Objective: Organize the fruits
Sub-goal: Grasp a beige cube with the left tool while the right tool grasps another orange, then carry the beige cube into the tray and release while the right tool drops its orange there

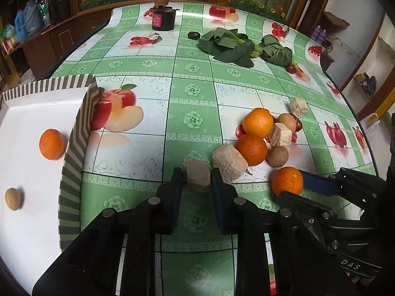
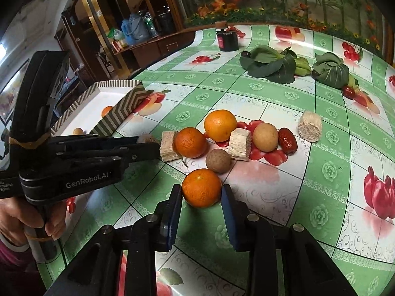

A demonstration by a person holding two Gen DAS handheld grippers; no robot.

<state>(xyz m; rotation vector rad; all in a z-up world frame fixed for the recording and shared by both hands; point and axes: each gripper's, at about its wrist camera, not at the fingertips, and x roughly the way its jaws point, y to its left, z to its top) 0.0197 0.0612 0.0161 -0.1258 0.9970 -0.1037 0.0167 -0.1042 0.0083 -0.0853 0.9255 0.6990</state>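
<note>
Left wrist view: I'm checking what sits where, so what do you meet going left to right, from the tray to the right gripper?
Brown ball in tray → orange in tray → striped tray wall → block in left gripper → nearest orange → right gripper.

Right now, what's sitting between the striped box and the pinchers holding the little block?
Nothing. Between the striped box and the left gripper, shut on the beige block, only bare tablecloth shows in the left wrist view.

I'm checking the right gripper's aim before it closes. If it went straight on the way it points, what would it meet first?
Most likely the nearest orange, which sits between the right gripper fingertips, with its pads apparently not pressing yet.
</note>
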